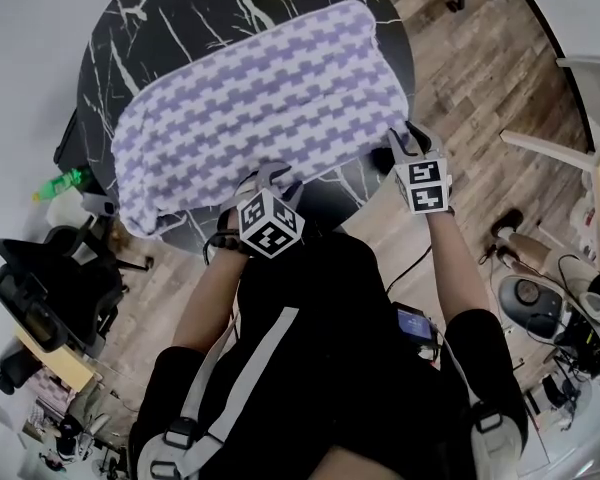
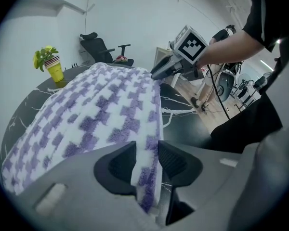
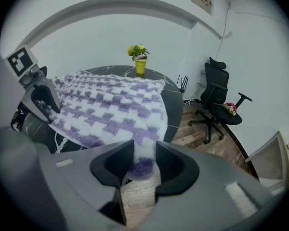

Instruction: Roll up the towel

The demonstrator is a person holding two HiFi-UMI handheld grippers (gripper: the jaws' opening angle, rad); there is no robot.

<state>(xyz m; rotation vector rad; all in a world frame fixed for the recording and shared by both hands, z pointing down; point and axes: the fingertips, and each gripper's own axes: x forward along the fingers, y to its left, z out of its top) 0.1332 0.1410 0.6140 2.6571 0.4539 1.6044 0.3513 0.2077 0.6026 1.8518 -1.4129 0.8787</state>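
Observation:
A purple-and-white checked towel (image 1: 260, 108) lies spread over the round black marble table (image 1: 160, 8). My left gripper (image 1: 270, 180) is shut on the towel's near edge (image 2: 147, 153), which sits pinched between its jaws. My right gripper (image 1: 408, 140) is shut on the towel's near right corner (image 3: 143, 160), at the table's rim. Both grippers point down at the near edge. From the left gripper view the right gripper (image 2: 159, 71) shows at the towel's far corner; from the right gripper view the left gripper (image 3: 41, 97) shows on the edge.
A yellow pot with a plant (image 3: 140, 59) stands at the table's far side. A black office chair (image 3: 216, 102) stands on the wood floor to the right. A second black chair (image 1: 40, 288) and a green object (image 1: 60, 184) are at the left. Cables and gear (image 1: 540, 298) lie on the floor at the right.

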